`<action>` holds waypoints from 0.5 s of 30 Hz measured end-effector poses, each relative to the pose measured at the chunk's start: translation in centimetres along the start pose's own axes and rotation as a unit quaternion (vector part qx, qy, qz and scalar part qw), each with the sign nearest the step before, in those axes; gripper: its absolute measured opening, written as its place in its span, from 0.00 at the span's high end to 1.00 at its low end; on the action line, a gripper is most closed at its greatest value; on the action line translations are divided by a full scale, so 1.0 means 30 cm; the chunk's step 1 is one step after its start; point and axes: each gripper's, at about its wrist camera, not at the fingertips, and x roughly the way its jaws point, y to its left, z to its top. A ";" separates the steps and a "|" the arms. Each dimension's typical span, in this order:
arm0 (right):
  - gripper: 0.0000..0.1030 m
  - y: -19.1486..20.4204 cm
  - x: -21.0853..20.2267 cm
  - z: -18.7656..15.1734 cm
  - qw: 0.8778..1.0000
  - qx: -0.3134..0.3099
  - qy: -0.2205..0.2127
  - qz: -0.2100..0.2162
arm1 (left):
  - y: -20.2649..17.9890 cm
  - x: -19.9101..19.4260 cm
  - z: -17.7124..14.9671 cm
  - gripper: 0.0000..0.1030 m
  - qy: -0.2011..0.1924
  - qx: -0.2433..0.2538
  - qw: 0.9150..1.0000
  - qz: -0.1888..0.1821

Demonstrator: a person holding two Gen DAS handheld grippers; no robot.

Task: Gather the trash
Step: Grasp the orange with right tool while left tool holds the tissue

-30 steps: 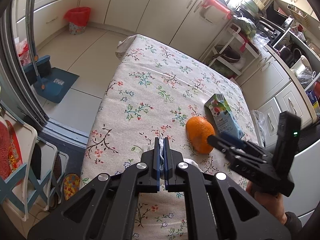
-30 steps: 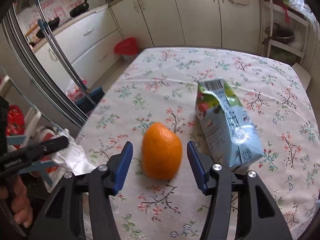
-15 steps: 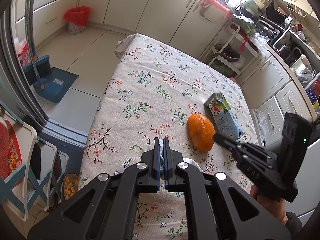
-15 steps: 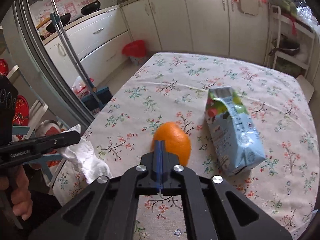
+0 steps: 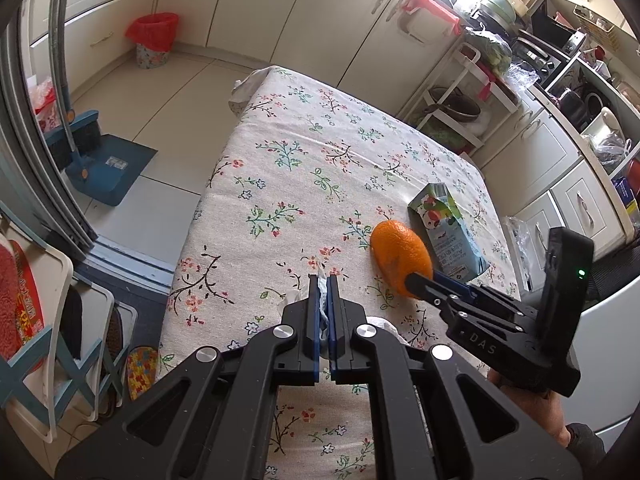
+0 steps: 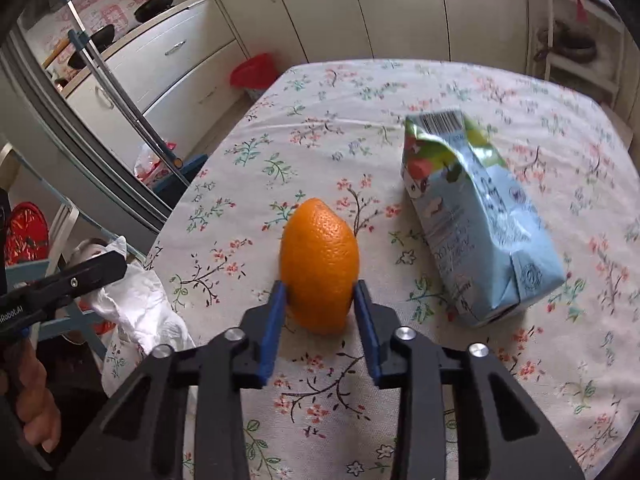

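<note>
A counter draped in a cream cloth printed with small red, green and blue flower sprigs carries the task's things. Near its right edge, toward the near end, lies a dimpled, glossy orange peel shaped like a pointed half-shell, its tip aimed at the far end. Just beside it, closer to the right edge, lies a crumpled pale-blue drink carton of waxed card with fruit pictures and a barcode, dented along its length and lying on its side; the two are near each other but apart.

The right tool, black angular metal with blue rubbery pads, has the near part of the peel between its fingers. The pads sit at the peel's two flanks, apparently touching or nearly touching the skin, and the jaws are opening at this moment at a medium gap. In the left wrist view the same tool reaches in from the right, its tip in front of the peel, with the carton just behind.

The left tool is clamped tight on a thin, wrinkled white plastic bag, whose edge pokes out between the blue pads. In the right wrist view the bag hangs in soft crinkled folds over the counter's left near edge beneath that tool, and a hand grips its handle.
</note>
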 end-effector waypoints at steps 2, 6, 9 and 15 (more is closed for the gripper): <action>0.76 0.028 -0.027 0.001 1.000 -0.024 -0.017 -0.009 | 0.001 -0.001 0.001 0.97 -0.001 -0.001 1.000 0.000; 0.78 0.075 -0.079 -0.001 0.996 -0.069 -0.048 0.003 | 0.005 -0.003 0.003 0.97 -0.001 0.000 1.000 0.000; 0.78 0.137 -0.126 -0.017 0.989 -0.131 -0.070 0.008 | 0.015 -0.008 0.005 0.97 -0.001 -0.001 1.000 0.000; 0.78 0.218 -0.090 -0.117 0.968 -0.247 -0.004 0.036 | 0.028 -0.013 0.004 0.97 0.000 -0.002 1.000 0.003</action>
